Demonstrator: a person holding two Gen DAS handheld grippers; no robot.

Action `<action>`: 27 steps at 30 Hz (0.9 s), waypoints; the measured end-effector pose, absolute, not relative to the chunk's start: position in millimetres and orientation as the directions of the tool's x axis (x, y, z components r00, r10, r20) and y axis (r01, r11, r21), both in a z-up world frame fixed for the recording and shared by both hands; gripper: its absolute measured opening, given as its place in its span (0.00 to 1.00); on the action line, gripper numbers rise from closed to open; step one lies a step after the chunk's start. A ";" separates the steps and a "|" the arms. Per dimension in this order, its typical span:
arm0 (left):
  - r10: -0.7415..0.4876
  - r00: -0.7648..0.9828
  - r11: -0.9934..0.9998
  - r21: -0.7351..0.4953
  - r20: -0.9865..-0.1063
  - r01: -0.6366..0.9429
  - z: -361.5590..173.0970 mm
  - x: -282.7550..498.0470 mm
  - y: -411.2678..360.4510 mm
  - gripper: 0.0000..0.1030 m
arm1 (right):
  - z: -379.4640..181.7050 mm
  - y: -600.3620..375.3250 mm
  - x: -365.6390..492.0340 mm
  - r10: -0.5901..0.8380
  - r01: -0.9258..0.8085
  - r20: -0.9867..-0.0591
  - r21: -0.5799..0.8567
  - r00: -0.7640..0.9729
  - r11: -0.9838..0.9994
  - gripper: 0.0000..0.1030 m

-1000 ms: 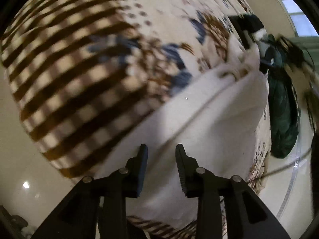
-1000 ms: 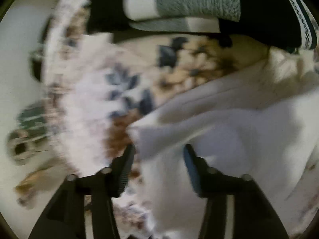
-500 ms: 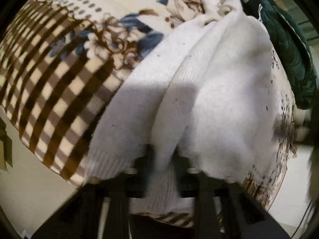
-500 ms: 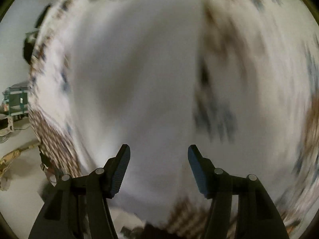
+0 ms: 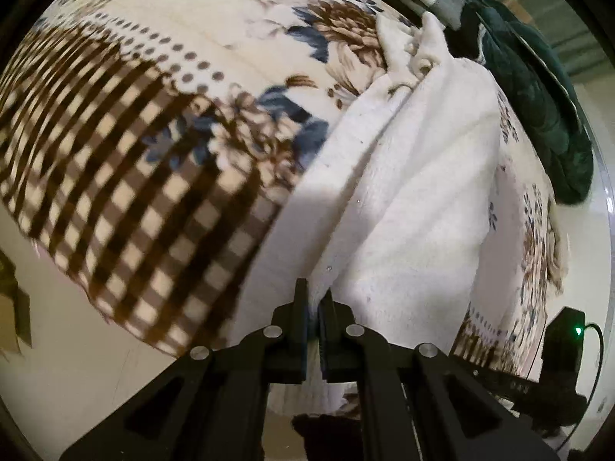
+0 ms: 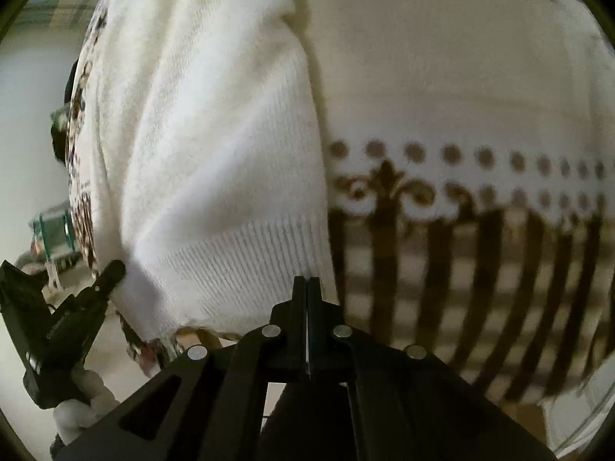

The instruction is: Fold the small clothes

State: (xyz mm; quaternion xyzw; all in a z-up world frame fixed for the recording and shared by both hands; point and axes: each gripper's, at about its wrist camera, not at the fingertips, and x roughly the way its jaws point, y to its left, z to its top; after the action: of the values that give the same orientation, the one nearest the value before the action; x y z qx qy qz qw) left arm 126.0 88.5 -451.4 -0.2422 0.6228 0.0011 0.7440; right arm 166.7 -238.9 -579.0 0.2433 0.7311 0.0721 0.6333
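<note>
A white knit sweater lies stretched along a bed covered by a flowered and checked blanket. My left gripper is shut on a raised fold of the sweater's near edge, and the cloth runs up from its tips. In the right wrist view the same sweater shows its ribbed hem. My right gripper is shut at the hem's right corner, its tips over the ribbing. The left gripper appears there pinching the hem's left corner.
A dark green jacket lies heaped at the far right of the bed. A black device with a green light sits at the lower right. Pale floor borders the bed's edge. The blanket spreads to the right of the sweater.
My left gripper went from open above the sweater to shut on a fold of it, and rose a little. My right gripper swept across the sweater to the hem and shut.
</note>
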 end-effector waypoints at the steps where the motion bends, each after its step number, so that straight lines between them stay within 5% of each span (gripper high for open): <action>1: -0.308 0.220 0.887 -0.363 -0.926 -0.285 -452.6 128.5 91.5 0.02 | -574.7 -233.9 160.2 0.426 0.270 -0.902 0.393 -0.073 0.879 0.00; 6: -0.354 0.169 0.900 -0.384 -0.920 -0.207 -472.6 147.6 92.4 0.02 | -561.3 -213.6 119.9 0.366 0.300 -0.928 0.330 -0.072 0.895 0.00; 9: -0.371 0.152 0.904 -0.394 -0.916 -0.166 -479.9 152.7 93.1 0.02 | -564.7 -212.5 108.6 0.456 0.391 -0.889 0.405 -0.043 0.827 0.02; 11: -0.381 0.146 0.905 -0.400 -0.913 -0.142 -480.9 154.6 92.3 0.02 | -575.6 -221.0 102.6 0.557 0.540 -0.831 0.468 -0.001 0.699 0.12; 13: -0.387 0.142 0.905 -0.405 -0.911 -0.130 -481.7 154.8 92.1 0.02 | -582.4 -230.9 98.7 0.604 0.623 -0.794 0.505 0.064 0.598 0.39; 18: -0.386 0.131 0.910 -0.400 -0.913 -0.111 -483.9 154.8 88.4 0.02 | -611.0 -244.3 97.2 0.621 0.754 -0.760 0.520 0.193 0.402 0.36; 19: -0.385 0.132 0.910 -0.399 -0.914 -0.111 -483.0 154.3 89.7 0.02 | -613.7 -249.2 94.4 0.604 0.773 -0.768 0.509 0.210 0.378 0.03; 27: -0.374 0.134 0.917 -0.388 -0.918 -0.090 -467.3 137.0 87.1 0.02 | -562.1 -242.7 38.0 0.454 0.754 -0.874 0.414 0.174 0.509 0.03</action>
State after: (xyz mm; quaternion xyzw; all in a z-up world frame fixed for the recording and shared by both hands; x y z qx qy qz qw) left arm 137.0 87.1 -467.3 -0.1783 0.6508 -0.0973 0.7315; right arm 38.0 -242.7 -562.1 0.4792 0.6302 -0.1258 0.5978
